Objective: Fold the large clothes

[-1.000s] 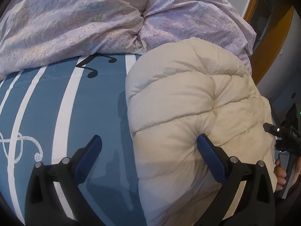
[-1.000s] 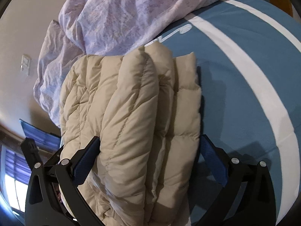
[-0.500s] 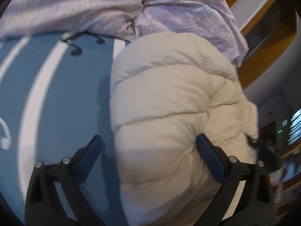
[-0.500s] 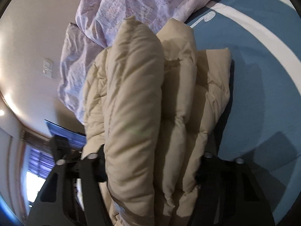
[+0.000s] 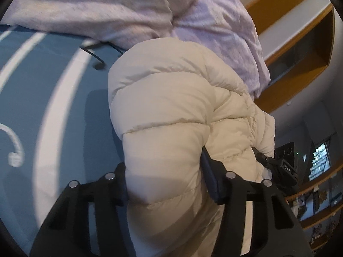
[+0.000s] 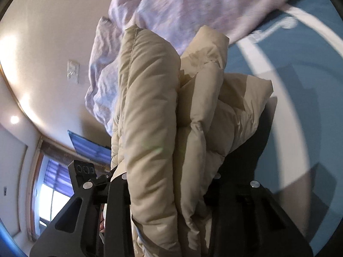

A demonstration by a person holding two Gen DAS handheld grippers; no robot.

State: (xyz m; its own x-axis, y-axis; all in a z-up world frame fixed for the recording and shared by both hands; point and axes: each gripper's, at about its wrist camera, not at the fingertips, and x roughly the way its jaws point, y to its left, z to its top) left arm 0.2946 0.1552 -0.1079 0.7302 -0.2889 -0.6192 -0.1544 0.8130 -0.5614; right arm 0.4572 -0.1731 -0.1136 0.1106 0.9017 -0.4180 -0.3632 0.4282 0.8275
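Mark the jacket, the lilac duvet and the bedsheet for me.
jacket point(image 5: 171, 115): left wrist view, middle of a puffed quilted panel.
duvet point(image 5: 107, 6): left wrist view, crumpled top surface.
bedsheet point(image 5: 27, 68): left wrist view, bare blue area.

Home bedroom, blue bedsheet point(image 5: 64, 111), lilac duvet point(image 5: 128, 10), window point(image 6: 51, 192)

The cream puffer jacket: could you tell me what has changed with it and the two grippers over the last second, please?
Both grippers closed on the folded puffer jacket: the left gripper and right gripper went from jaws spread wide to clamped on the padded bundle, which has begun lifting off the blue bedsheet. The lilac duvet stayed put.
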